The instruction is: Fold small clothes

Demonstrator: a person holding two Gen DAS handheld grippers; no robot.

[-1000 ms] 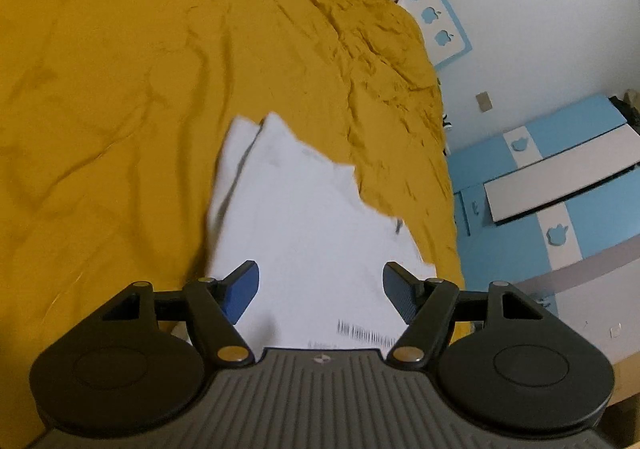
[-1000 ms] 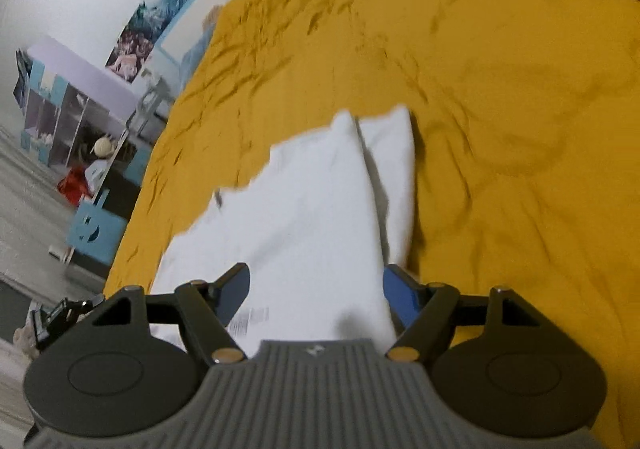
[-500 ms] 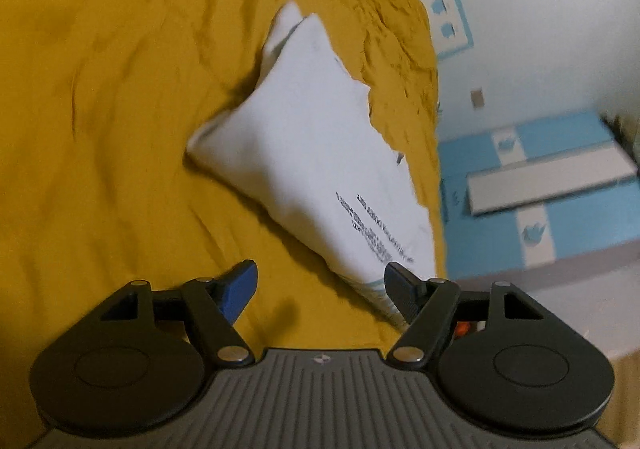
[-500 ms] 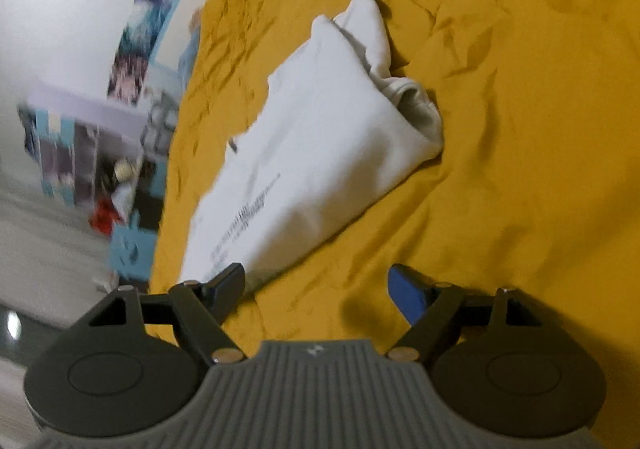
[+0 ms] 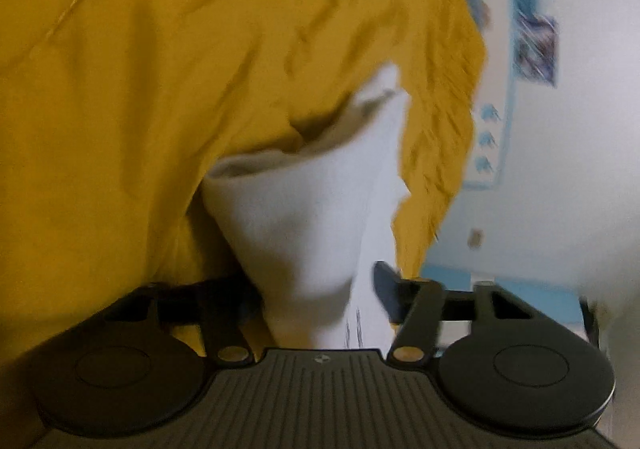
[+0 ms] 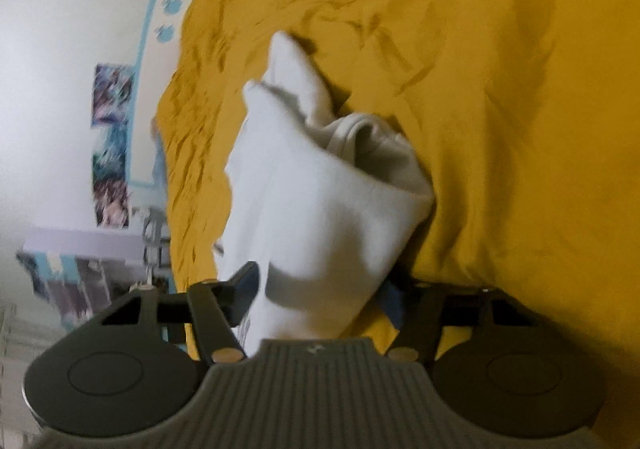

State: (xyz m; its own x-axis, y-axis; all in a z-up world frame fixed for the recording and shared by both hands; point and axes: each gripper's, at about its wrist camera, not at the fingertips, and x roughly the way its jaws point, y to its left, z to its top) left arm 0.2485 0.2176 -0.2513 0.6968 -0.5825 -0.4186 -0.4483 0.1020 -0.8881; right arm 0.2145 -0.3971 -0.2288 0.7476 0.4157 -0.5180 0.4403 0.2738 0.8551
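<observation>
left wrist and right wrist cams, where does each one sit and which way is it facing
Left wrist: on the left tongs, facing forward along the fingers at the white garment on the yellow bedspread; only the tongs show.
Right wrist: on the right tongs, facing the same white garment with a postered wall at left; only the tongs show.
Shared: garment, bedspread, wall.

Each hand-held gripper (image 5: 316, 289) (image 6: 320, 291) has a ribbed grey body, black disc-capped linkages, brass-coloured pivot screws and blue-padded fingers (image 6: 390, 299).
</observation>
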